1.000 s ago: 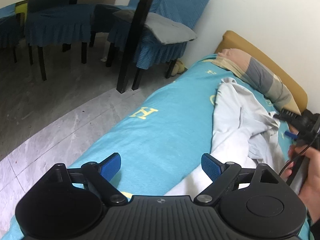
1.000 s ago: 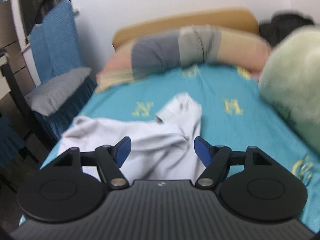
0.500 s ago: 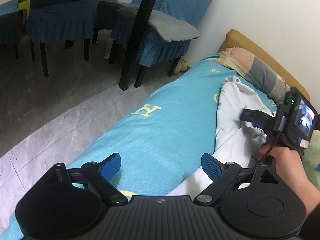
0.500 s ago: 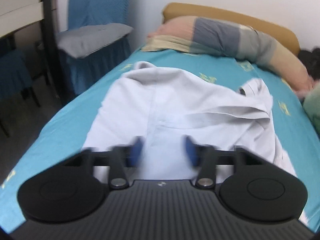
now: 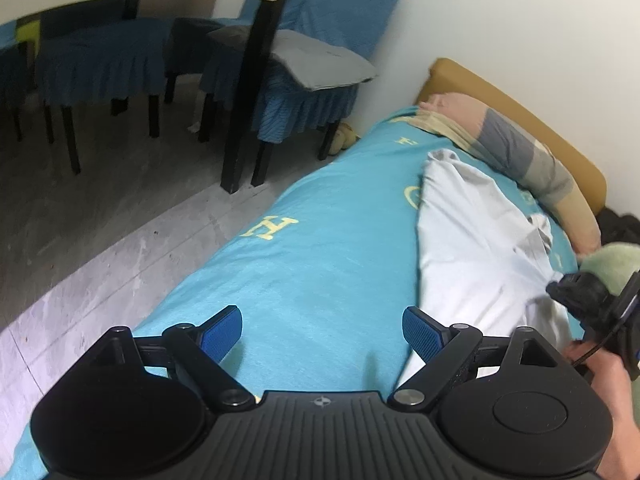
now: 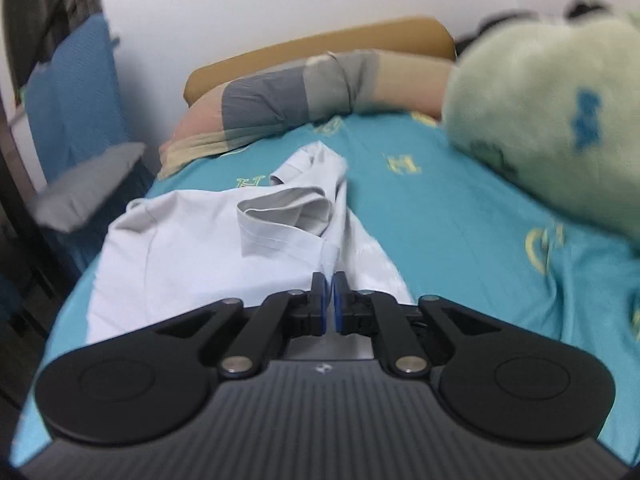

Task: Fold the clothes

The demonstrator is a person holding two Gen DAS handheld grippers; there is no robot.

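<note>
At the frame's centre the right gripper (image 6: 329,300) is clenched on a fold of the white shirt (image 6: 192,256) spread across the teal bed (image 6: 460,220), probably to drag it flat, while the left gripper (image 5: 322,332) hangs released lower centre over bare sheet.

Both views are lit by soft, even indoor light; the source itself is not visible. The white wall (image 5: 520,40) is bright but not burnt out. Under the chairs (image 5: 100,60) and the table, at far left in the left wrist view, it is dim, and the shadows on the floor (image 5: 100,220) are weak. The left view is mostly sharp. The right wrist view is softer: the green plush (image 6: 552,120) at right is blurred (probably motion), and so is the pillow (image 6: 280,96). Straight lines bend at the edges, and the corners go black from the fisheye lens.
</note>
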